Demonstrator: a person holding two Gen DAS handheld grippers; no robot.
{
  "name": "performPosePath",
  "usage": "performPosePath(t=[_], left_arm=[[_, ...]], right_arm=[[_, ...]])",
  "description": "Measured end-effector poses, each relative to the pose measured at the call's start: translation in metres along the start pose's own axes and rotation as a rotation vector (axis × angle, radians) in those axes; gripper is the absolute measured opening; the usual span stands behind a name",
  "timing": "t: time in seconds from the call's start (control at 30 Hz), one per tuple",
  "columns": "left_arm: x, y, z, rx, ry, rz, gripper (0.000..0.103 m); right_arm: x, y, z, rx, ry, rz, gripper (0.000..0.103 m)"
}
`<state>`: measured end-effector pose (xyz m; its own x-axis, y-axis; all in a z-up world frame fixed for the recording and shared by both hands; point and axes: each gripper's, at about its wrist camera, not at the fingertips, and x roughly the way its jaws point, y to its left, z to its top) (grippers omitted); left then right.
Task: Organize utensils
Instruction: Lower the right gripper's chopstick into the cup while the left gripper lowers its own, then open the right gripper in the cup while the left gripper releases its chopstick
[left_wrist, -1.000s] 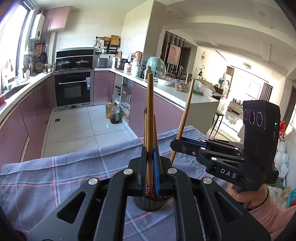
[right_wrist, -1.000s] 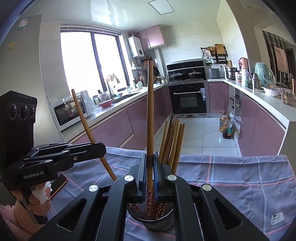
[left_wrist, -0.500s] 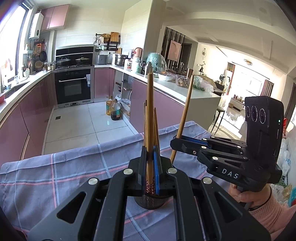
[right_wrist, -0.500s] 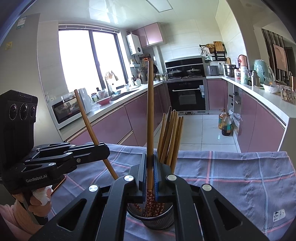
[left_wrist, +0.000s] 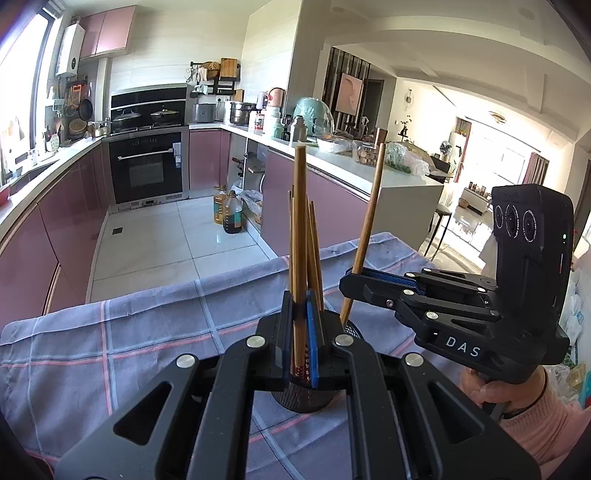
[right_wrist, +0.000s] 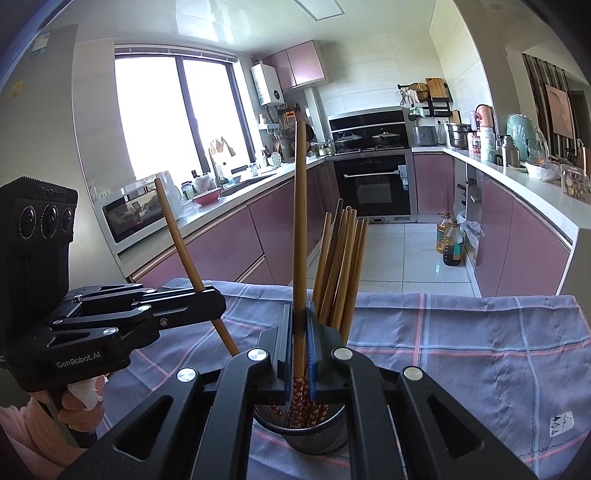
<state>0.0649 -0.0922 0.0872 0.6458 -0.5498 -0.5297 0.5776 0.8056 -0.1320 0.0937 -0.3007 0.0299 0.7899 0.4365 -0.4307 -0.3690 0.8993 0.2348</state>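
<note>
left gripper (left_wrist: 301, 325): fingers clamped together on one wooden chopstick (left_wrist: 300, 236), held close to upright with its patterned red end pointing down, just above the holder's mouth.
left gripper from the other side (right_wrist: 207, 301): seen in the right wrist view at the left edge, gripping that chopstick (right_wrist: 184, 243) on a slant, its lower end running down behind the right gripper's linkage.
right gripper (right_wrist: 300, 350): fingers pressed shut on a second chopstick (right_wrist: 300, 221), nearly vertical, its red flowered end reaching into the holder.
right gripper from the other side (left_wrist: 351, 282): seen in the left wrist view, holding its chopstick (left_wrist: 365, 229) leaning, lower tip at the holder's rim.
holder (right_wrist: 317, 437): a round dark mesh cup standing on the cloth, right under both grippers.
chopsticks already in the holder (right_wrist: 340, 266): a bundle of wooden sticks, fanned and leaning toward the far right side of the cup.
cloth (right_wrist: 461, 354): grey-blue with pink and pale check lines, spread over the table.
hands: a hand (left_wrist: 491, 387) in a pink sleeve grips the right tool's handle; the other hand (right_wrist: 79, 406) holds the left tool with a white tissue.
background: a kitchen with pink cabinets, a black oven (right_wrist: 373, 184) and oil bottles (right_wrist: 448, 240) on the tiled floor.
</note>
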Motion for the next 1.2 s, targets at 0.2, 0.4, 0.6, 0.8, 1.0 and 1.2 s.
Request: performPosePath(t=[0.2,0.4,0.6,0.8,1.0,1.2], left_arm=[[0.007,-0.001,-0.002,0.014,0.024,0.001,0.008],[0.015,-0.002,-0.004,0.028,0.048,-0.001,0.008],[0.023,-0.003,-0.003,0.040,0.072,0.004,0.008],[0.036,0.003,-0.002,0.035,0.094,0.011,0.008],[0.054,0.006,-0.003,0.032,0.119,0.015,0.008],[0.062,0.010,-0.008,0.023,0.126,0.015,0.008]], right_arm=[[0.004,-0.002,-0.004,0.004,0.011,0.000,0.006],[0.009,-0.004,-0.007,0.007,0.026,0.002,0.006],[0.014,-0.006,-0.011,0.005,0.048,0.001,0.006],[0.024,-0.007,-0.013,0.010,0.081,0.000,0.006],[0.030,-0.010,-0.014,0.021,0.091,-0.004,0.006],[0.033,-0.013,-0.014,0.031,0.095,-0.006,0.006]])
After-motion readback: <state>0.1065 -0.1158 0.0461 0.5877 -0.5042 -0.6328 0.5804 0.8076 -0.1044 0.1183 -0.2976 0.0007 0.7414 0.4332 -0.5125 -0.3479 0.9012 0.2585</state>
